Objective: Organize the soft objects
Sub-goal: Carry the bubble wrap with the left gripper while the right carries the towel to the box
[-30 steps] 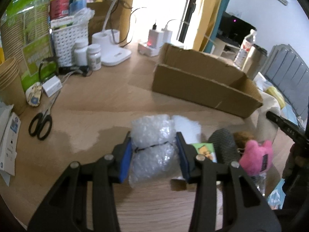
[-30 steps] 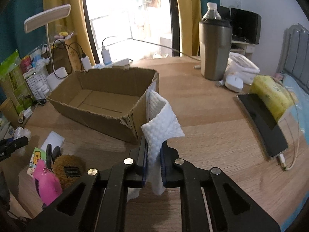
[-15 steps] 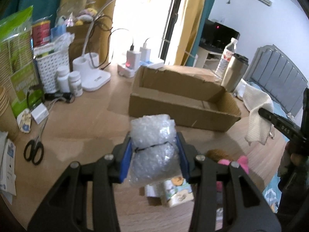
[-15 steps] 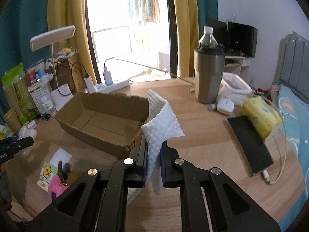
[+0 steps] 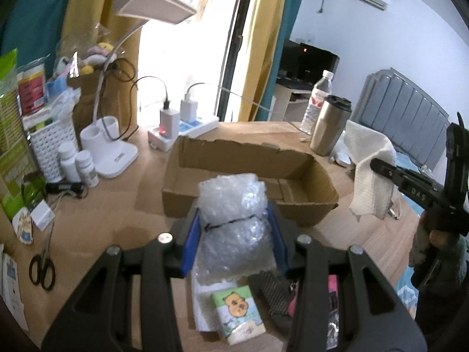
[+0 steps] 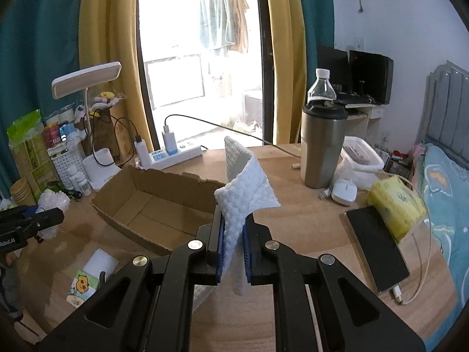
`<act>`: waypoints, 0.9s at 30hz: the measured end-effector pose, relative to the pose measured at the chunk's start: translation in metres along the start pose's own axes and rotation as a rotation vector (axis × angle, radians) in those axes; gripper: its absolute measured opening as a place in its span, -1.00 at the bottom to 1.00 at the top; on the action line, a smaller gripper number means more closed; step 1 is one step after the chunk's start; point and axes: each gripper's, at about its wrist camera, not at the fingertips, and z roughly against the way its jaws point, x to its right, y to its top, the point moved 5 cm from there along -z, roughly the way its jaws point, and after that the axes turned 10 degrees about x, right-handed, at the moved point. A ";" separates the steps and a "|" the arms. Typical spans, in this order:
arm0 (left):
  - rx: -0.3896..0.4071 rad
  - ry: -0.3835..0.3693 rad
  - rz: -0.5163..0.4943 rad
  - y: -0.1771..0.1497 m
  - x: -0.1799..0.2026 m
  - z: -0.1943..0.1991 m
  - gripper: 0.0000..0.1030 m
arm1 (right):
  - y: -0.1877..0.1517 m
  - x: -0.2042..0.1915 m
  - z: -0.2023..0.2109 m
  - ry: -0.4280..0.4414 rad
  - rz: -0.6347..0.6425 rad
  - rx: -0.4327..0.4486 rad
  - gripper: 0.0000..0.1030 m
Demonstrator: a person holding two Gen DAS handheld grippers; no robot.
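Item: left claw [image 5: 234, 228], lower centre of its frame, pads clamped on a bundle of bubble wrap [image 5: 233, 205] tied round the middle with a dark band, held clear above the surface [image 5: 102, 220]. Item: right claw [image 6: 233, 243], lower centre of its own frame, pressed together on a folded white waffle cloth [image 6: 244, 187] whose free end stands up above the pads; the same cloth hangs at the right of the left view. Item: open cardboard box [image 5: 249, 176], mid-frame just beyond the bubble wrap, nothing visible inside. Item: small packet printed with a cartoon bear [image 5: 239, 311] and a white pad beside it, on the surface at the lower edge, apparently still to be sorted. Step in hand, by my reading: both soft pieces lifted and in carriage toward the box. Next move calls for bringing each claw over the box opening, clearing its torn rim, then parting the pads to drop the load.
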 end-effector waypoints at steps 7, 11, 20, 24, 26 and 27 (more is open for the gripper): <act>0.009 -0.040 -0.029 0.010 0.012 -0.011 -0.16 | 0.007 -0.004 -0.007 0.009 0.008 0.004 -0.76; 0.010 -0.056 -0.040 0.016 0.016 -0.019 -0.16 | 0.011 -0.006 -0.012 0.015 0.012 0.007 -0.76; -0.006 -0.088 -0.055 0.020 0.024 -0.043 -0.16 | 0.019 -0.013 -0.026 0.045 0.021 0.013 -0.76; -0.006 -0.105 -0.060 0.021 0.030 -0.050 -0.16 | 0.021 -0.018 -0.034 0.063 0.029 0.013 -0.76; -0.004 -0.117 -0.063 0.022 0.033 -0.053 -0.16 | 0.022 -0.019 -0.037 0.071 0.032 0.013 -0.76; -0.004 -0.123 -0.064 0.022 0.034 -0.055 -0.16 | 0.023 -0.020 -0.039 0.075 0.033 0.014 -0.76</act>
